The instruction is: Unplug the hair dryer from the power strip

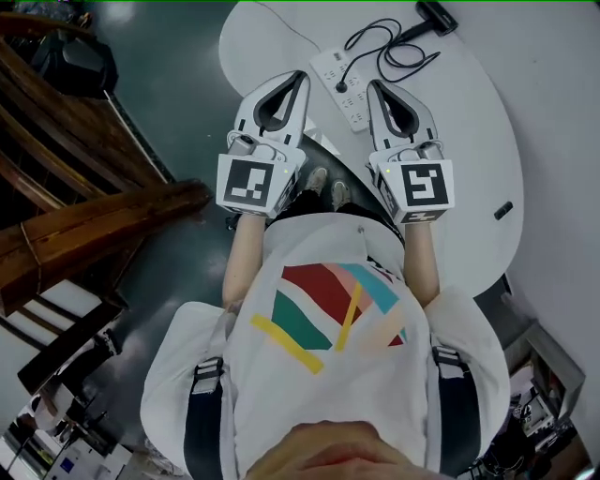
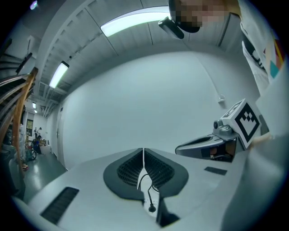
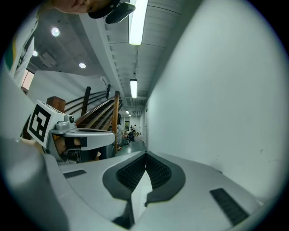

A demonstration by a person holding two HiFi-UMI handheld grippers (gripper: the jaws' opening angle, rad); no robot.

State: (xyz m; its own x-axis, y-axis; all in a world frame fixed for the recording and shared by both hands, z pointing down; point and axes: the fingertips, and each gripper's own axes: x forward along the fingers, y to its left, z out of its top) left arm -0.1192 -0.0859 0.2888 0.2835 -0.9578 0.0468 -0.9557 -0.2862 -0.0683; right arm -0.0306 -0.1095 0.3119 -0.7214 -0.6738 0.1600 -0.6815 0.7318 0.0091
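A white power strip (image 1: 349, 94) lies on the white table (image 1: 469, 122) in the head view, with a black plug (image 1: 341, 84) in it. Its black cord (image 1: 386, 52) coils back to the black hair dryer (image 1: 436, 17) at the far edge. My left gripper (image 1: 300, 77) hovers just left of the strip, shut and empty. My right gripper (image 1: 373, 86) is at the strip's right side, also shut with nothing in it. In the left gripper view the jaws (image 2: 143, 152) meet, and a bit of cord (image 2: 151, 205) shows below them. The right gripper view shows its jaws (image 3: 145, 157) closed over the table.
A small black object (image 1: 503, 210) lies near the table's right edge. A wooden stair railing (image 1: 84, 225) stands on the left over dark floor. The person's feet (image 1: 325, 187) are by the table's near edge. A white wall fills both gripper views.
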